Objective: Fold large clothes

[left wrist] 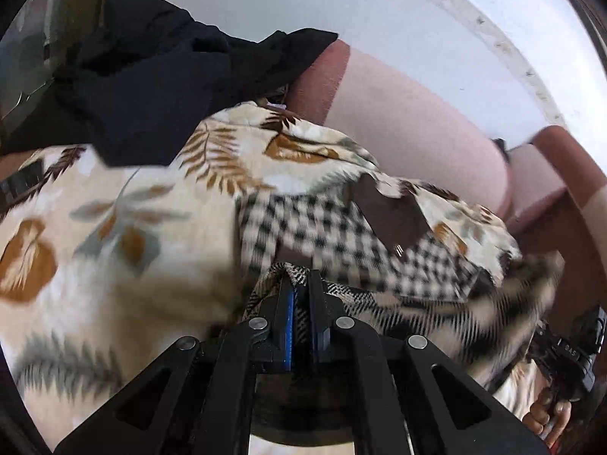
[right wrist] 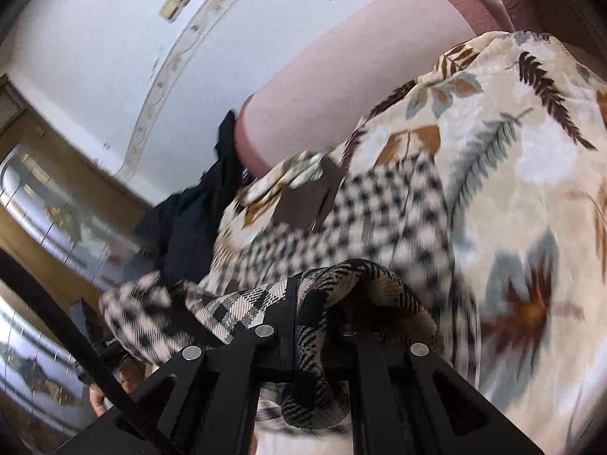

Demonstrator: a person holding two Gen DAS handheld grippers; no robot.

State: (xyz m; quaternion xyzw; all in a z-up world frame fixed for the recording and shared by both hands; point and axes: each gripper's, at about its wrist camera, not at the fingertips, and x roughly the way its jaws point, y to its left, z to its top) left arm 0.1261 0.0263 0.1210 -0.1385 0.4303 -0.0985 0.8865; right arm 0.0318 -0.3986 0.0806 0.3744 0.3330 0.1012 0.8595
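checked garment [left wrist: 315, 223] is pinched in your left gripper [left wrist: 299, 288] and right gripper [right wrist: 322, 303], both clamped on its edge, over leaf-print blanket [left wrist: 114, 204], frame centre.

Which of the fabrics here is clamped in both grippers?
The black-and-cream checked garment: left gripper and right gripper pinch it. The black cloth and leaf-print blanket lie free.

A checked garment [right wrist: 379, 204] is being held bunched between the closed jaws of the right gripper [right wrist: 315, 295], its cloth trailing over a leaf-printed blanket [right wrist: 512, 159], with a dark garment [right wrist: 189, 235] lying beside a pink cushion [right wrist: 341, 87].
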